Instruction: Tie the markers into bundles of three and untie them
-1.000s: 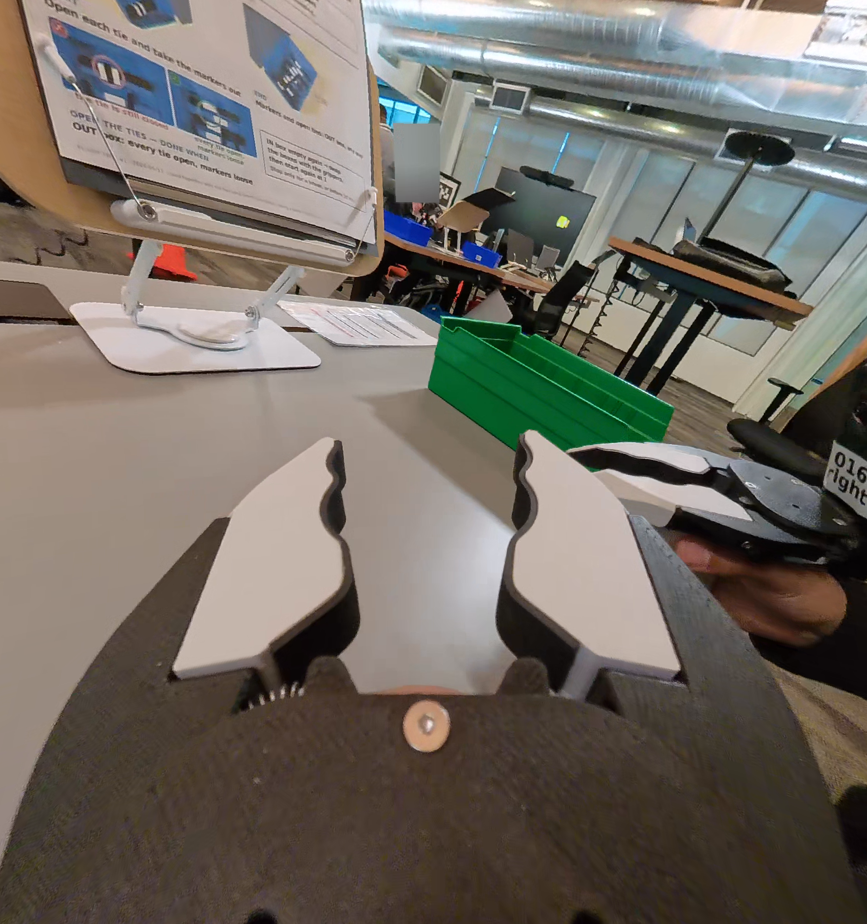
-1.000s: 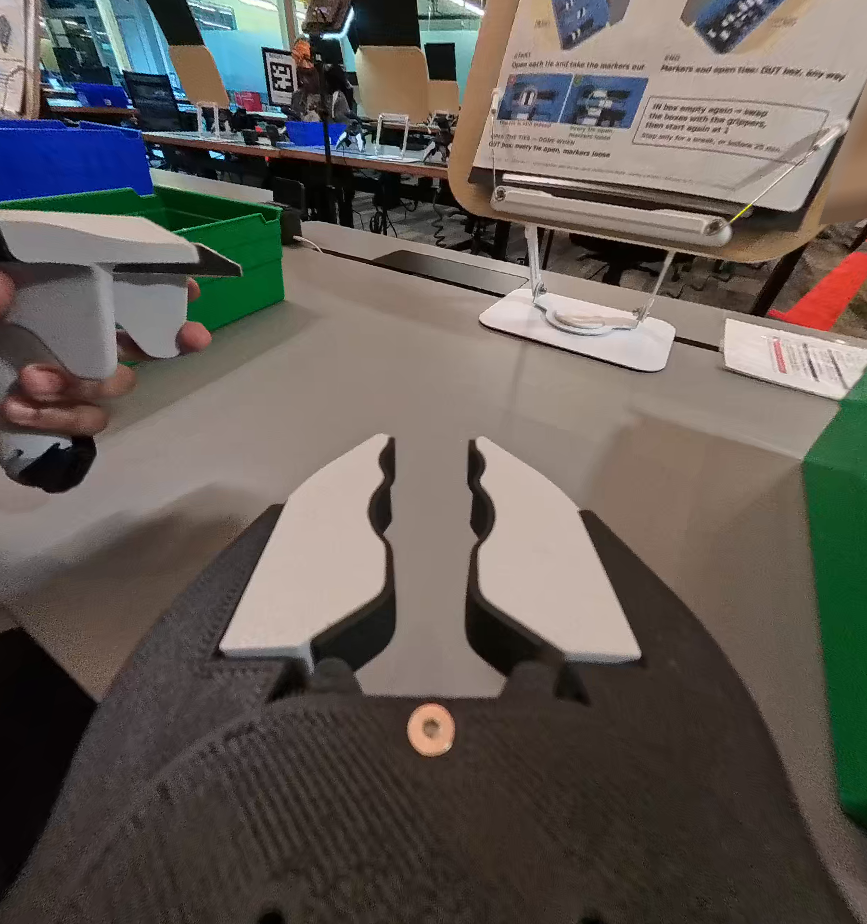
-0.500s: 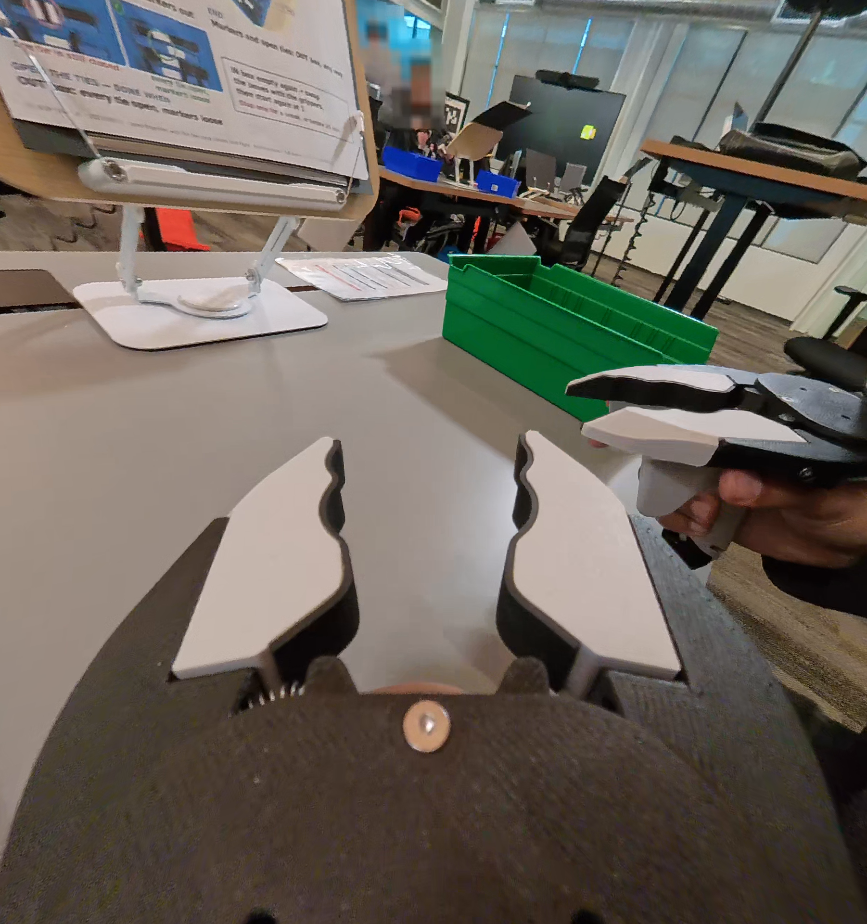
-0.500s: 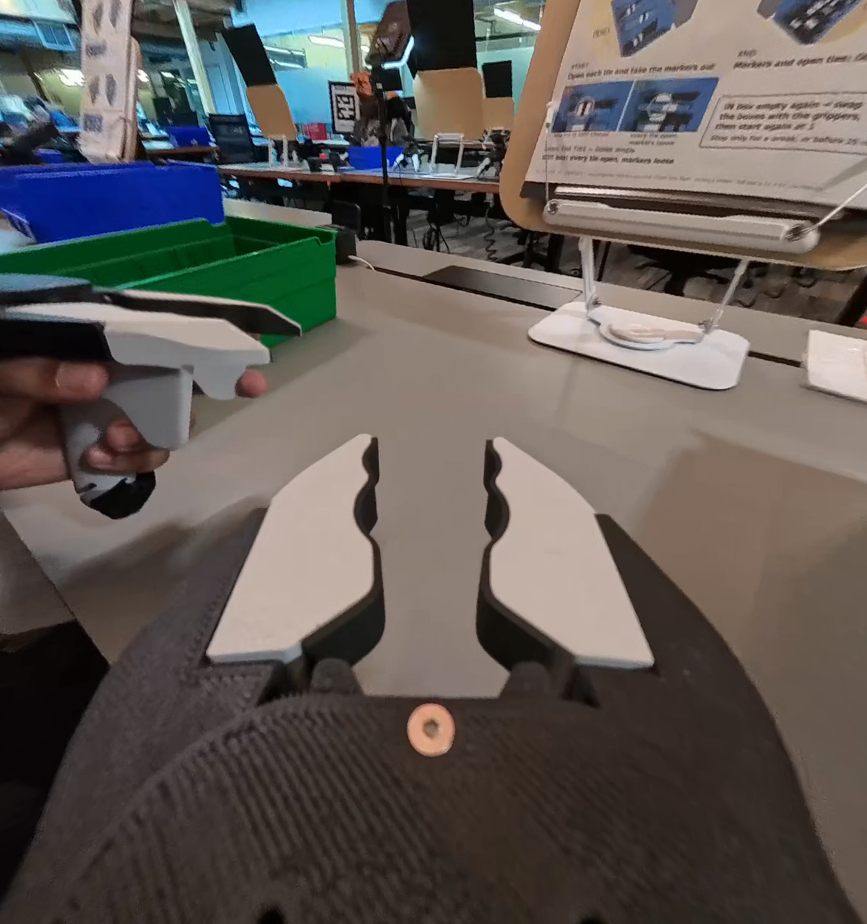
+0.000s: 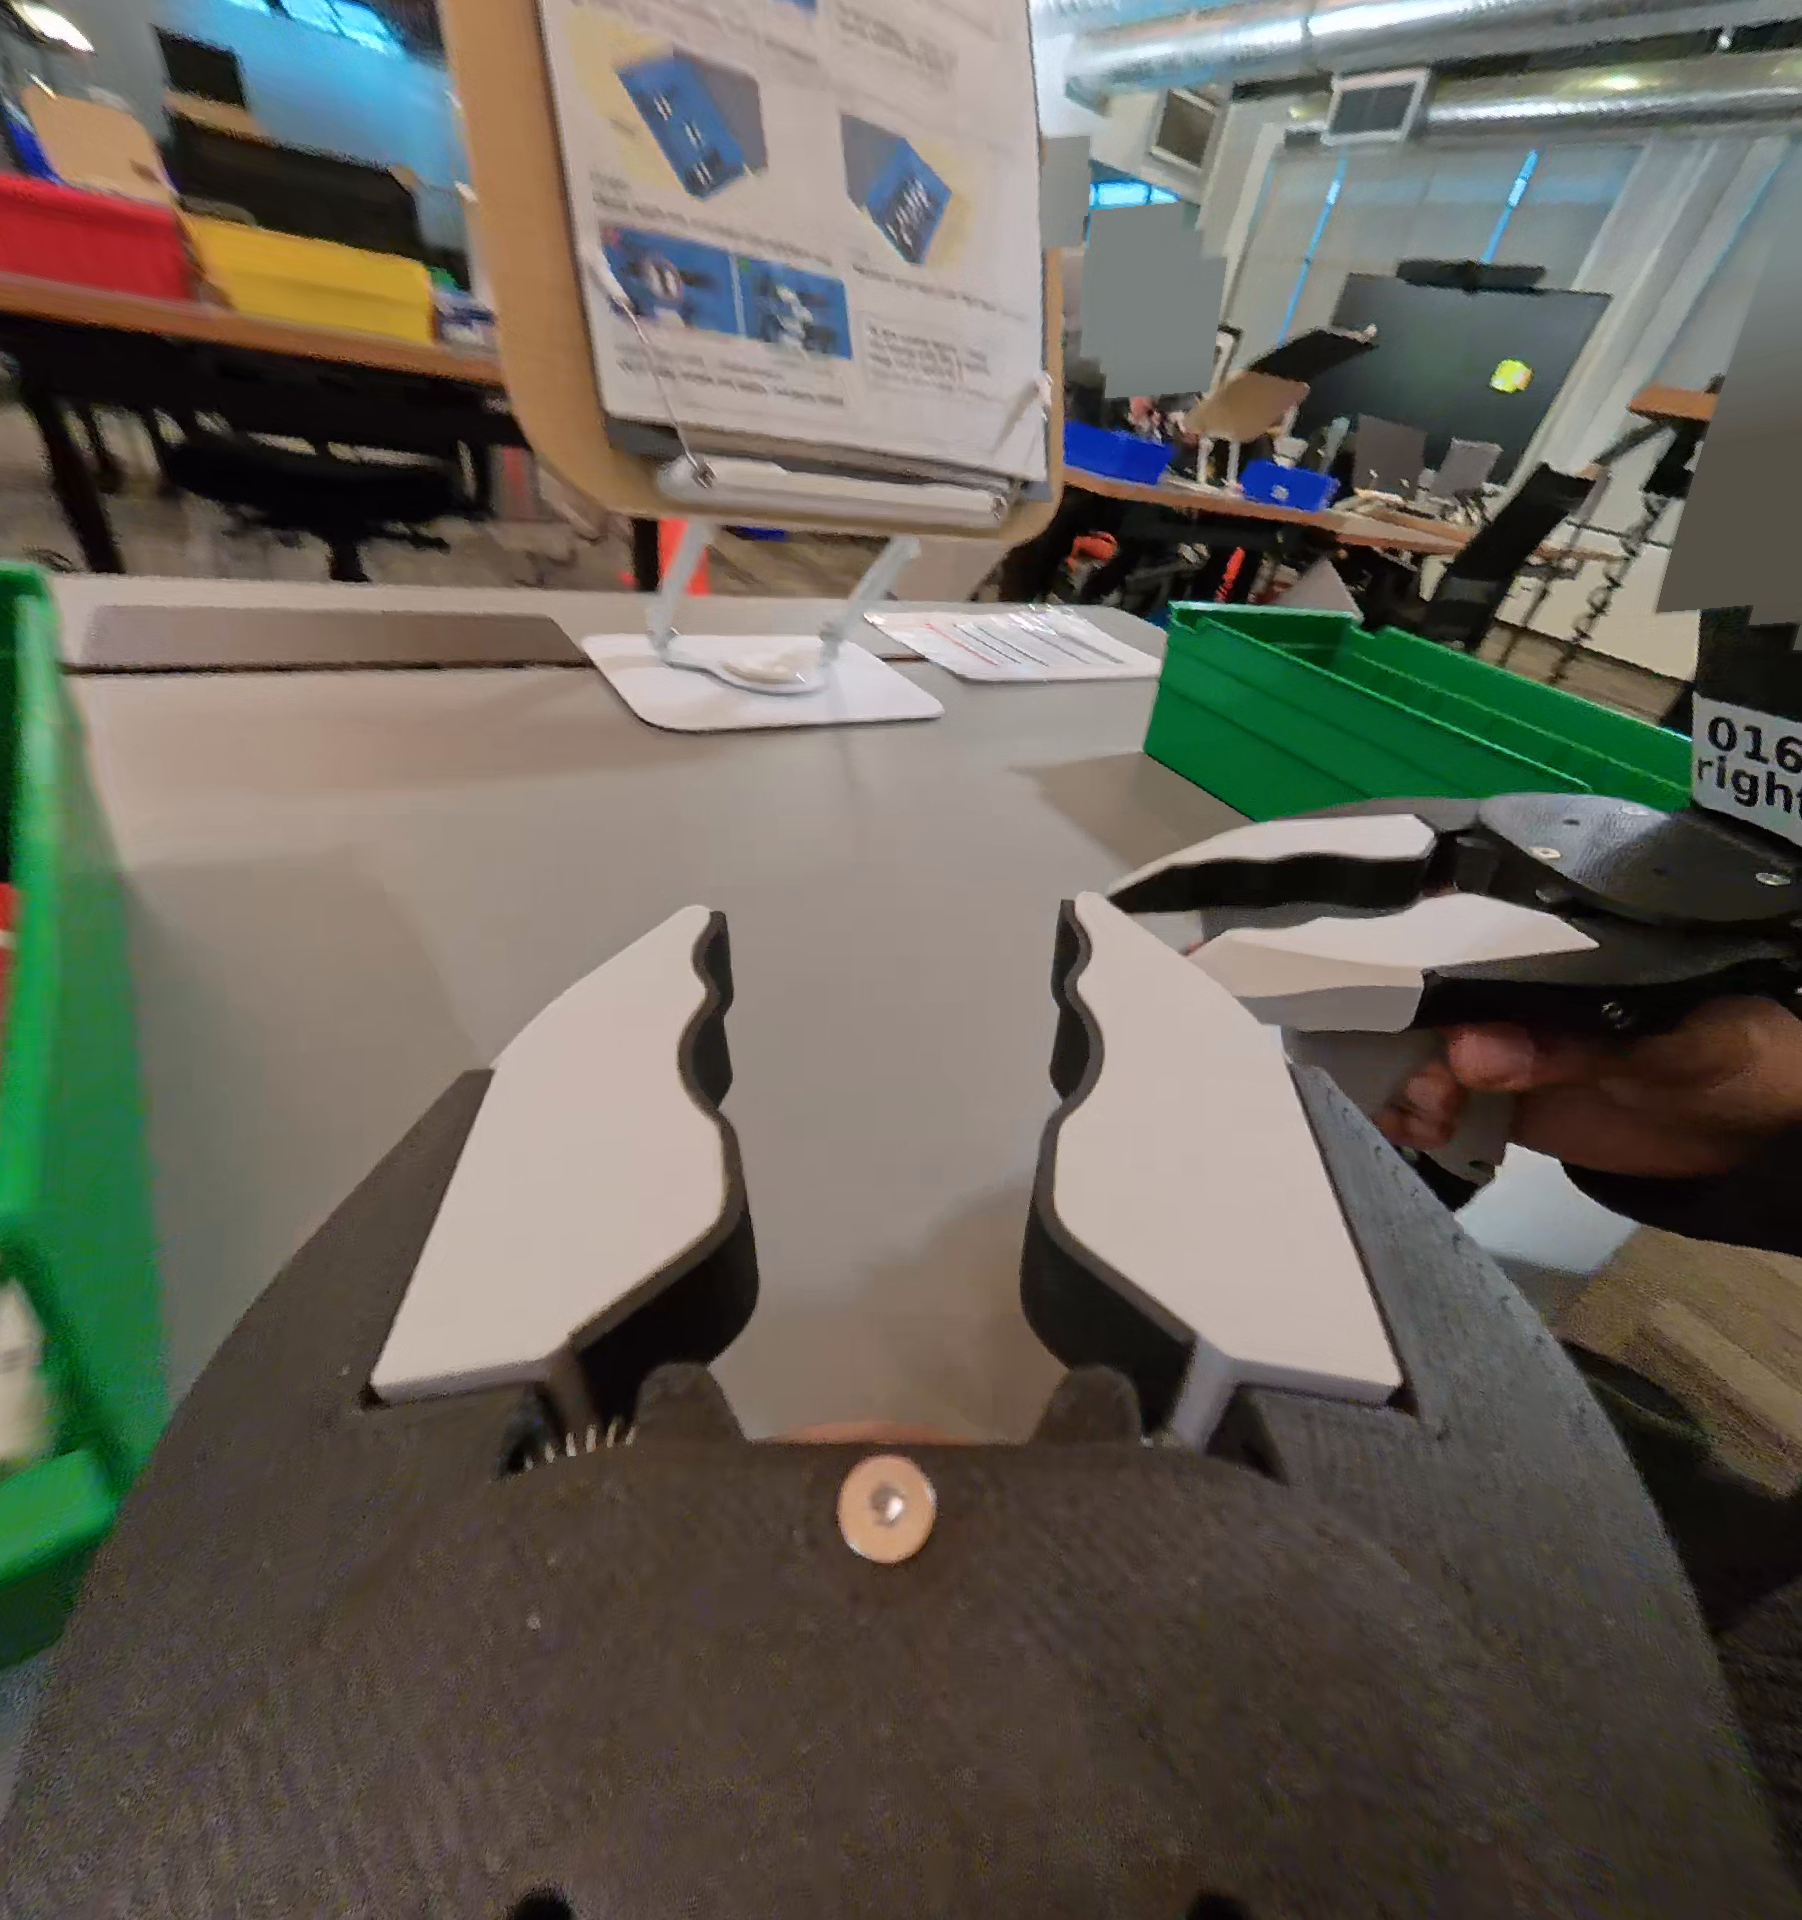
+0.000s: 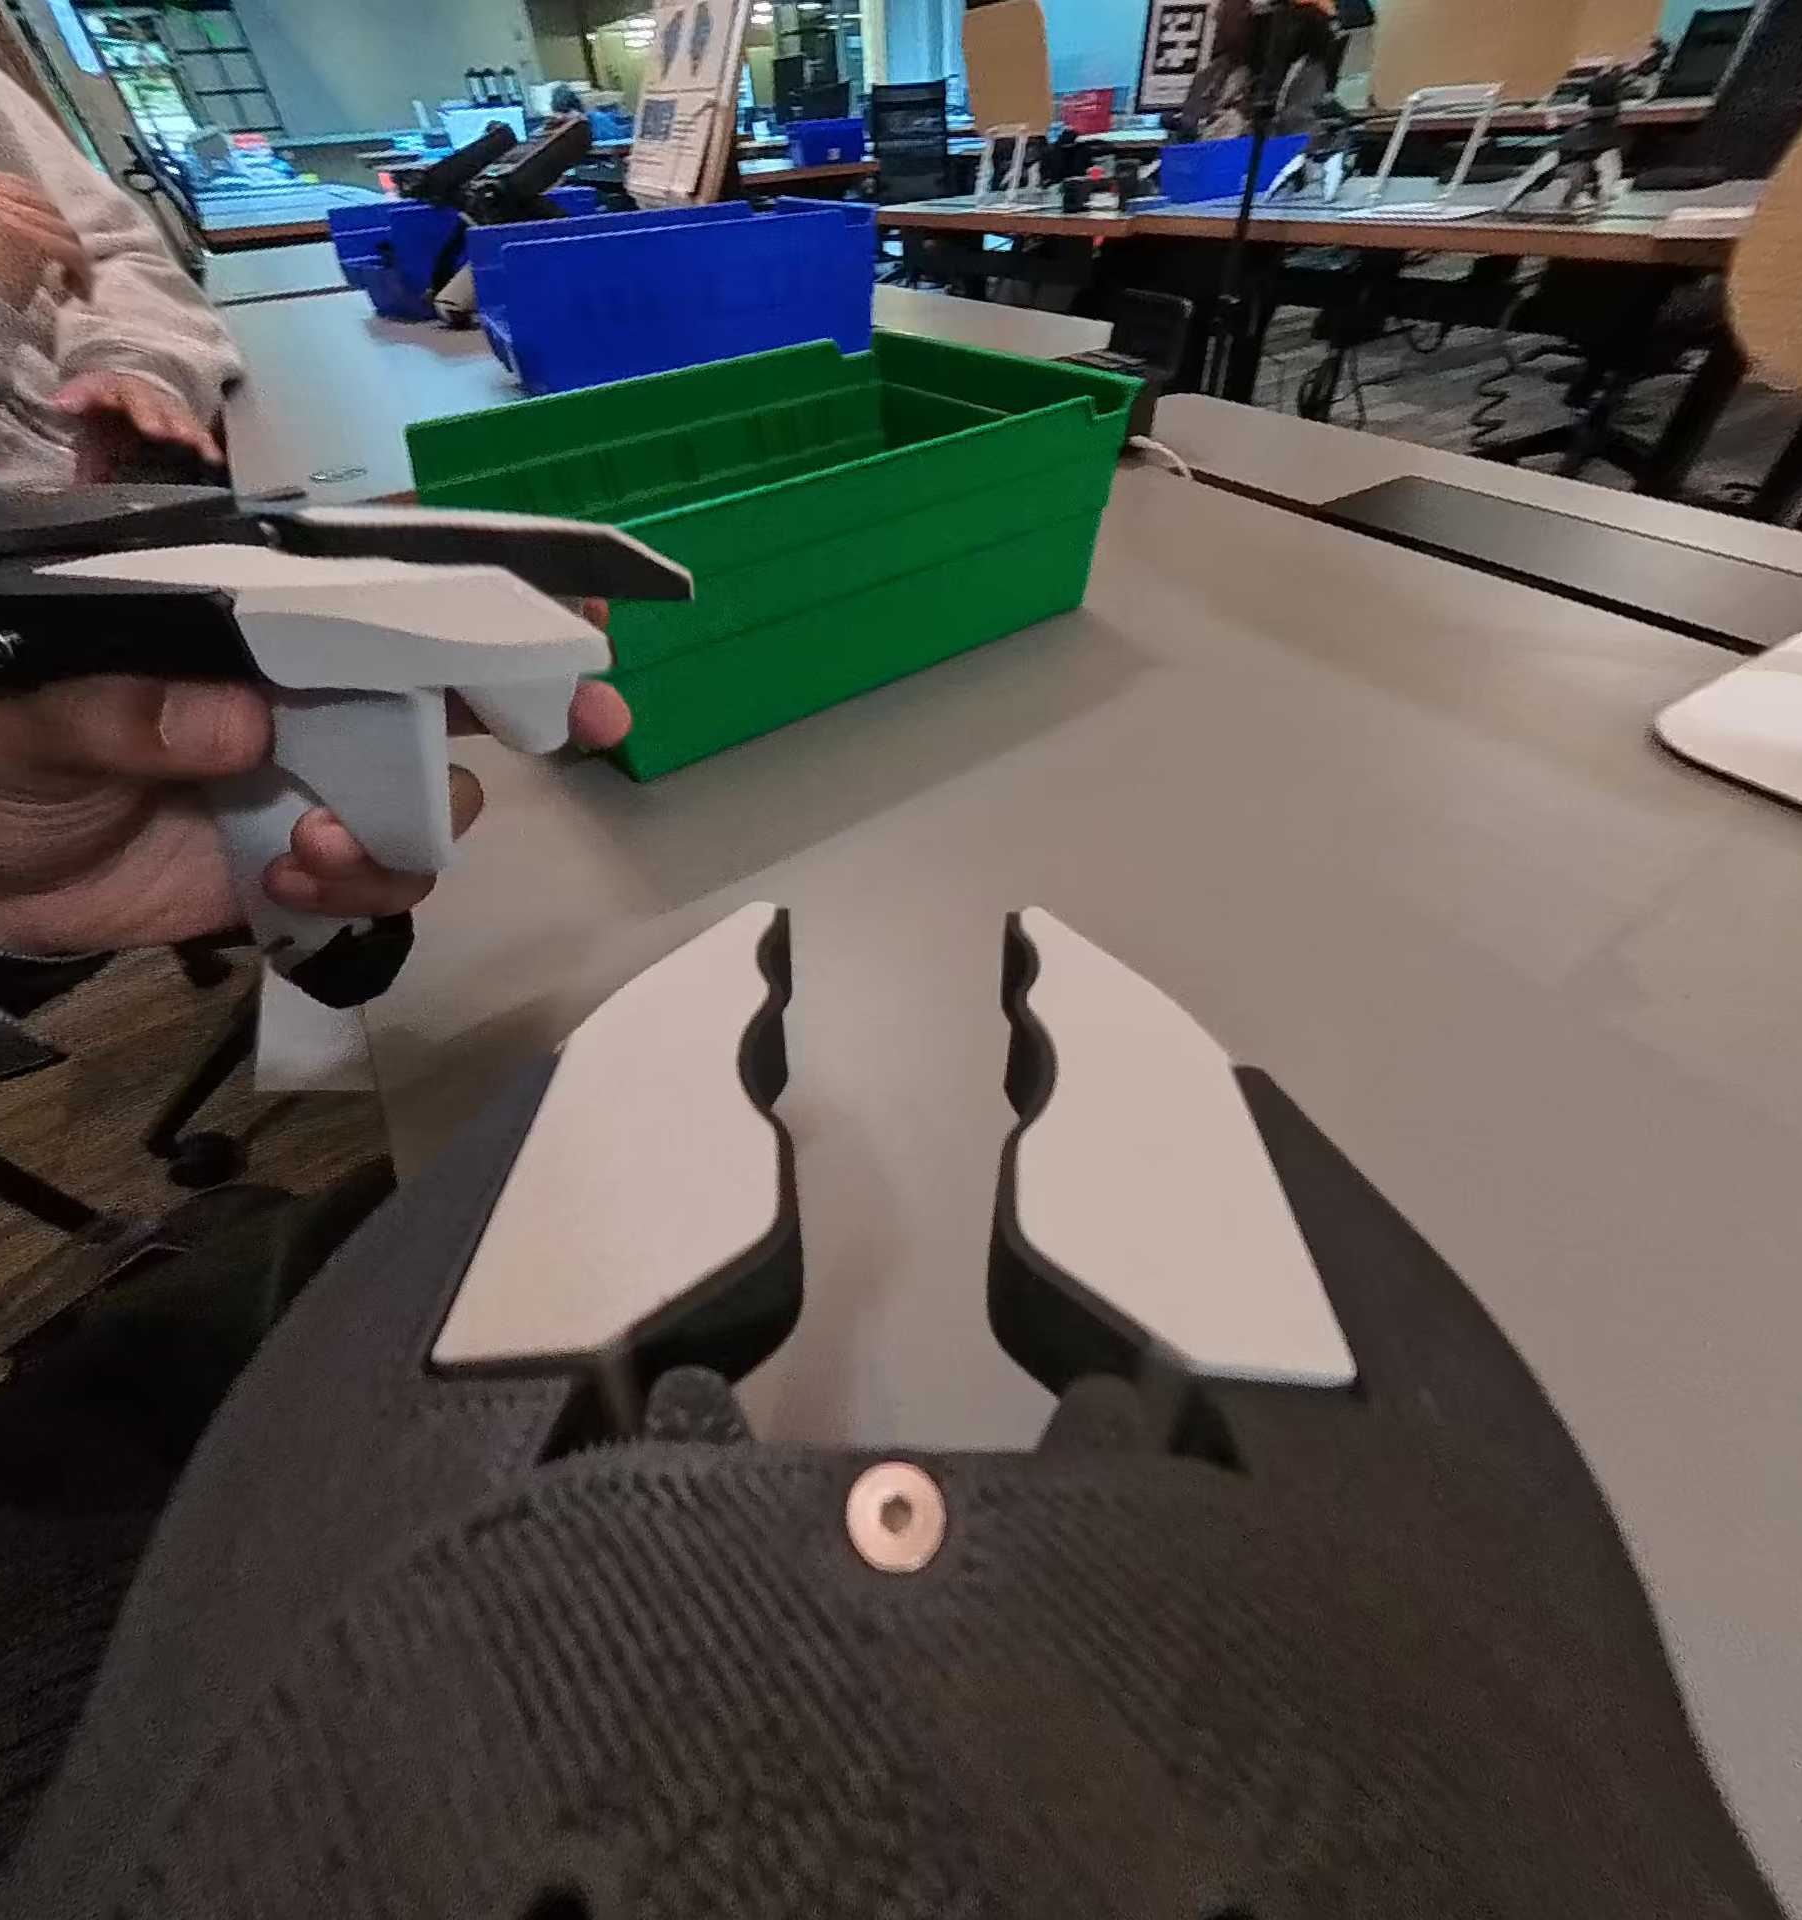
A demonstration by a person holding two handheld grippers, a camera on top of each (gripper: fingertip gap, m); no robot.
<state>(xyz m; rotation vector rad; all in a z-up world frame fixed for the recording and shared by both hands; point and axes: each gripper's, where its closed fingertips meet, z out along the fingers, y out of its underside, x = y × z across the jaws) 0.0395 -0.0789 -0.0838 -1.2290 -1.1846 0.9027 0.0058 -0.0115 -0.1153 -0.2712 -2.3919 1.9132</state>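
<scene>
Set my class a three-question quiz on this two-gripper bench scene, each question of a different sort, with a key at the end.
1. True or false: the left gripper is shut on a marker.
2. Multiple choice: the green bin at the left edge of the left wrist view holds
A) nothing
B) items, one with a red part
C) a folded cloth
3. Fill in: in the left wrist view, the instruction sheet stands on a white ____ at the far side of the grey table.

Key
1. False: its jaws stand apart with only table between them.
2. B
3. stand
</scene>
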